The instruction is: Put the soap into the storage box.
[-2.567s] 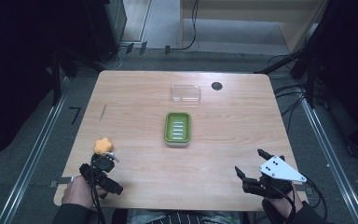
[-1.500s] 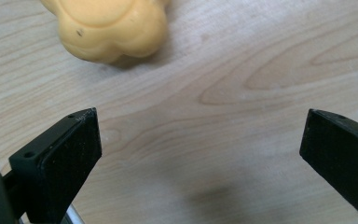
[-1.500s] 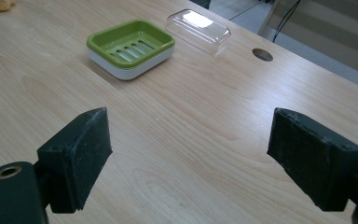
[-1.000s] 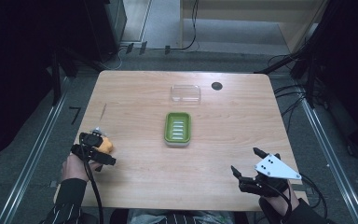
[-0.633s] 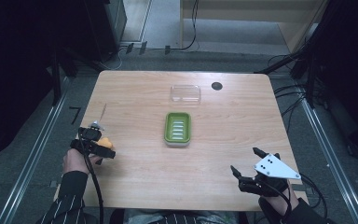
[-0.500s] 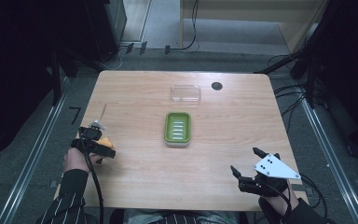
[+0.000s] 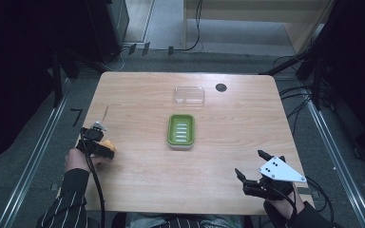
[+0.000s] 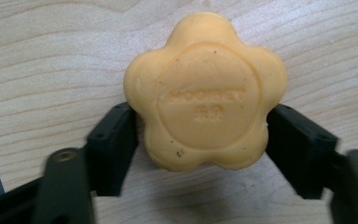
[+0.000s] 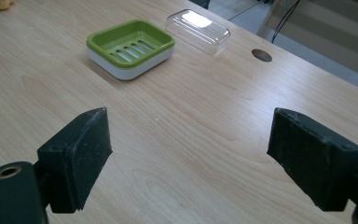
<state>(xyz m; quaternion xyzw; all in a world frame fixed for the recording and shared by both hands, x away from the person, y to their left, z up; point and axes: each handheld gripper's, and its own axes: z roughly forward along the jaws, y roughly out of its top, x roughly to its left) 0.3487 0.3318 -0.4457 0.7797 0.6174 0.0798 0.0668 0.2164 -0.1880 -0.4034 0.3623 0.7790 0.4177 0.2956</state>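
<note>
At desk left edge, my left gripper (image 8: 200,140) clamps the flower-shaped soap (image 8: 205,91); right gripper (image 9: 191,158) open. Carry level, lower flat into green soap dish (image 7: 181,131).

A wooden table (image 7: 138,95) with light grain stands on a grey floor (image 7: 161,57). Near its far edge, a little to the right, there is a small round dark hole (image 7: 221,87) in the top. A thin short mark (image 7: 105,112) lies on the left part of the table; what it is I cannot tell. Metal rails (image 7: 38,152) run along the floor on the left and right sides. Black cables (image 7: 294,95) lie on the floor at the right, and a light wooden cabinet (image 7: 256,9) stands far behind.
</note>
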